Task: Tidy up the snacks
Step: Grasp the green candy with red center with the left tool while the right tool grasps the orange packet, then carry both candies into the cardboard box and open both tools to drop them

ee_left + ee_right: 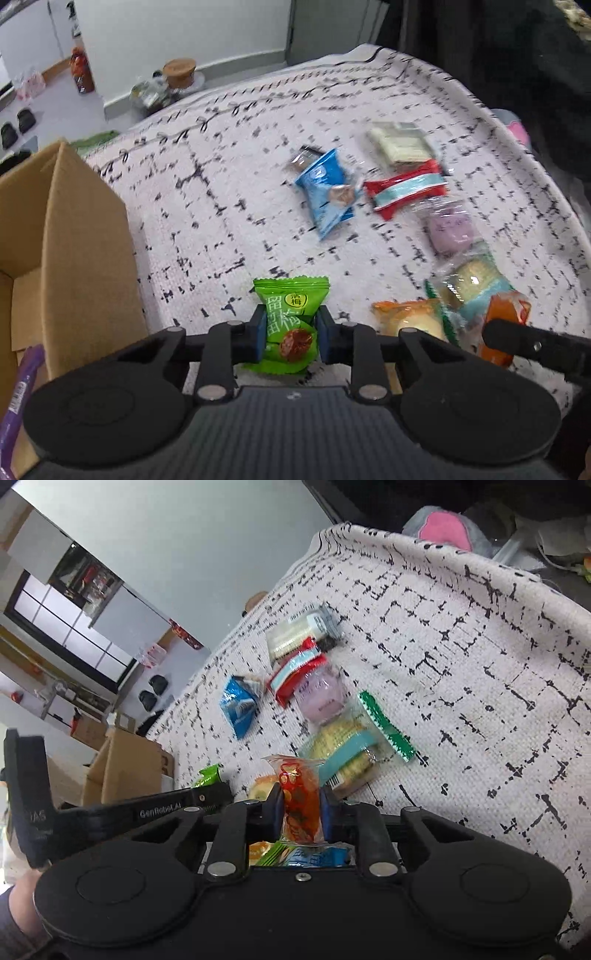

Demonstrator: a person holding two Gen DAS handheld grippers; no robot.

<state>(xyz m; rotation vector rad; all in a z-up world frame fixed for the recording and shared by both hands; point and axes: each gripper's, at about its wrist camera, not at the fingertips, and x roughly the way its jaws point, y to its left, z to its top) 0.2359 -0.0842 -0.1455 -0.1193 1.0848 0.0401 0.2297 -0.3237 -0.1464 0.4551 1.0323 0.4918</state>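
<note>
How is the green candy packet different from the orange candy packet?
The green packet is opaque and printed with writing and a fruit picture; the orange packet is see-through and shiny. The green packet sits between the left gripper pads; the orange packet sits between the right gripper pads. The green packet looks wider; the orange packet looks narrower and taller. Both are small sealed snacks, each pinched upright over the patterned cloth.

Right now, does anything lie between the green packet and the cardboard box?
Nothing visible does. The left hand-held gripper is closed on the green packet, and only bare tablecloth separates it from the cardboard box on the left.
</note>
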